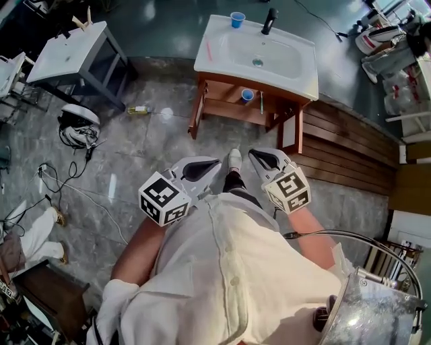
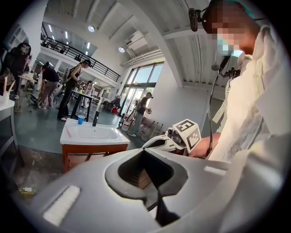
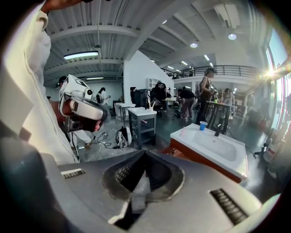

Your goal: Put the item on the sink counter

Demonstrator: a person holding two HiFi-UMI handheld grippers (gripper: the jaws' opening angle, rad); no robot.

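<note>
The white sink counter [image 1: 304, 79] on a wooden stand is ahead of me across the stone floor. On its top stand a blue cup [image 1: 237, 19] and a black faucet [image 1: 269, 20], with a thin pink stick [image 1: 208, 48] near the left rim. A second blue cup [image 1: 247, 94] sits on the shelf underneath. My left gripper [image 1: 210, 167] and right gripper [image 1: 257, 156] are held side by side at waist height, pointing at the sink, both shut with nothing between the jaws. The left gripper view shows the counter [image 2: 75, 136] and the right gripper [image 2: 152, 143].
A white side table [image 1: 67, 50] stands at the far left. A yellow bottle [image 1: 139, 109], cables and a bag [image 1: 77, 124] lie on the floor. Wooden decking [image 1: 350, 155] runs to the sink's right. A metal bucket [image 1: 374, 310] is by my right hip. People stand in the background.
</note>
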